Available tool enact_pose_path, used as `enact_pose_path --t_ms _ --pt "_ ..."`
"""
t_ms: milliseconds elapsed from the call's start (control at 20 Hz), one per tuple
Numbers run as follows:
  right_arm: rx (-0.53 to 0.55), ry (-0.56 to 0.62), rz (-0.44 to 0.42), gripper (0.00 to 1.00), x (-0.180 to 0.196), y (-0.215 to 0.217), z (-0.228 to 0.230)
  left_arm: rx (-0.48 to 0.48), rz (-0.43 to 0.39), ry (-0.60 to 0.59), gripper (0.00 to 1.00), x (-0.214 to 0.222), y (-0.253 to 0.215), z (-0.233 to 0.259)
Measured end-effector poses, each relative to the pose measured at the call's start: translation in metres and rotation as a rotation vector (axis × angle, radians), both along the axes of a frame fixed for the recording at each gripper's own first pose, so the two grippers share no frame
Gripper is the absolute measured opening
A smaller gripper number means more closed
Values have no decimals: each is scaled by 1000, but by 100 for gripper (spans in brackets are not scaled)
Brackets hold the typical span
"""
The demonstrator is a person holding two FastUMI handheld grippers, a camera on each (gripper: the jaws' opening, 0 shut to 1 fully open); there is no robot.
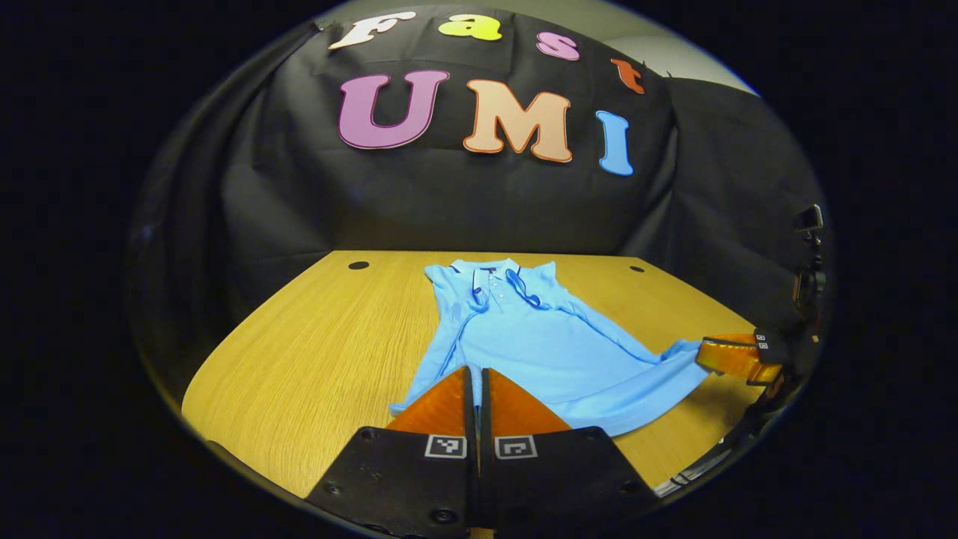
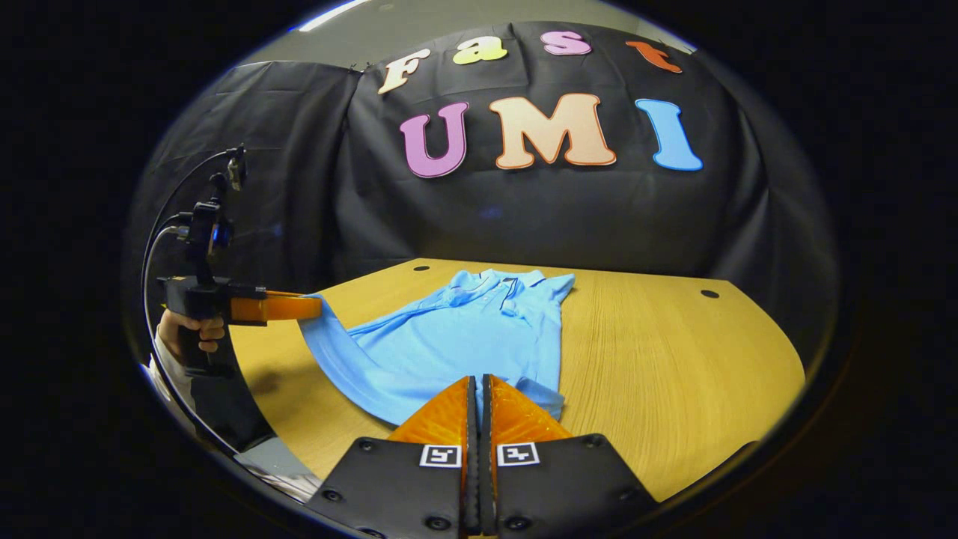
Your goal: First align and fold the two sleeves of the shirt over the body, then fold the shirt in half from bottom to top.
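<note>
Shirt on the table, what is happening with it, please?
A person holds a tool in each hand and is folding a blue shirt on the table. The left tool and the right tool are each shut on a bottom corner, pulling the hem a little off the wood. The collar end lies flat; the bottom-to-top fold is not yet done.

A wooden table with dark holes fronts the black cloth wall.

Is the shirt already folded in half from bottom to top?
Not yet: the shirt lies full length on the table, collar far, hem near.
</note>
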State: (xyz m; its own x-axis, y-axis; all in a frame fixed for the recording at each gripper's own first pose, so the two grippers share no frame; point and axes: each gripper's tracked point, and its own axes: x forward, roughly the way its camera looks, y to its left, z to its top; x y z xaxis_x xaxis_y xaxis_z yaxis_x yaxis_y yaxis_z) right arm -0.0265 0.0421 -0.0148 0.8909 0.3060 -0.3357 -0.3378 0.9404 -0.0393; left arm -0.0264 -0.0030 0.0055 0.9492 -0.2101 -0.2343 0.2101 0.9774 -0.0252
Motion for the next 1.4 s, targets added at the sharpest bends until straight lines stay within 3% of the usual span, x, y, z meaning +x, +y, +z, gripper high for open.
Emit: enact_pose_path --t_ms 300,650,950,1400 --pt "-82 -19 -44 3 72 -6 24 8 28 -19 0 74 10 32" --pt "-93 12 -127 3 166 -12 25 1 72 6 0 151 18 40" --pt "-181 11 -144 3 245 -4 26 29 135 7 0 226 21 46" --pt "-270 47 -191 3 358 -7 -8 84 216 29 0 334 34 28"
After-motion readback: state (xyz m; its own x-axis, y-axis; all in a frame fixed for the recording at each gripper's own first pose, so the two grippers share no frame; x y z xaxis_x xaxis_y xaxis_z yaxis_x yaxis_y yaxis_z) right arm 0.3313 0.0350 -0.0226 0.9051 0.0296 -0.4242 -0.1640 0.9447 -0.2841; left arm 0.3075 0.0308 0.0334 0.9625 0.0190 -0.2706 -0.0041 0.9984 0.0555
